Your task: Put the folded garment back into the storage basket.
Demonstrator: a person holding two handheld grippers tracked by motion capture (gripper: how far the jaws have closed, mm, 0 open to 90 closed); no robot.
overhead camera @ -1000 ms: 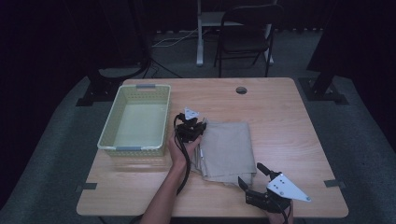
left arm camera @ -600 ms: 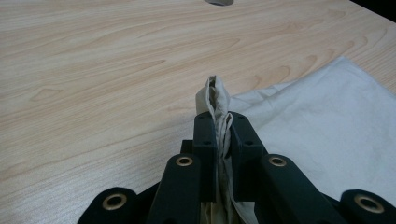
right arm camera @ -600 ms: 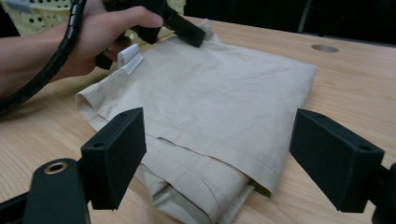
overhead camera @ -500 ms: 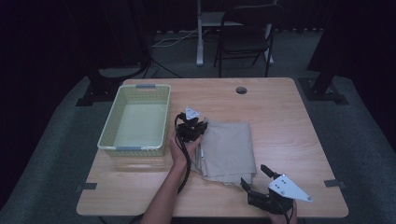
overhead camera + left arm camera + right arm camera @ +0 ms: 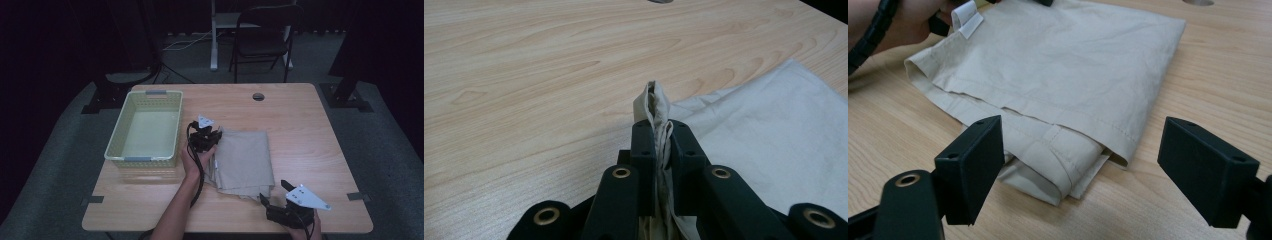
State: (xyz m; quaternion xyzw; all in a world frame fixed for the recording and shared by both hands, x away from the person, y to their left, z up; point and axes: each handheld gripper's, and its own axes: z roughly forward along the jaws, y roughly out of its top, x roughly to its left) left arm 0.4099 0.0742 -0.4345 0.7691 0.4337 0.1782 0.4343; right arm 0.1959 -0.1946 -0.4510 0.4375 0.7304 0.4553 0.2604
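A folded beige cloth [image 5: 245,160] lies flat near the middle of the wooden table [image 5: 310,130]. My left gripper [image 5: 215,135] sits at the cloth's far left corner. In the left gripper view its jaws are shut on a pinched-up fold of that cloth [image 5: 655,102], with the rest of the cloth [image 5: 774,140] spread out to the right. My right gripper [image 5: 275,193] rests near the table's front edge, just short of the cloth's near right corner. Its jaws stand wide open [image 5: 1088,167], and the layered corner of the cloth [image 5: 1063,65] lies ahead of them, untouched.
A pale green plastic basket [image 5: 140,159] with nothing in it stands on the table to the left of the cloth. A cable hole [image 5: 258,96] is at the table's far edge. A folding chair [image 5: 265,30] stands on the floor beyond the table.
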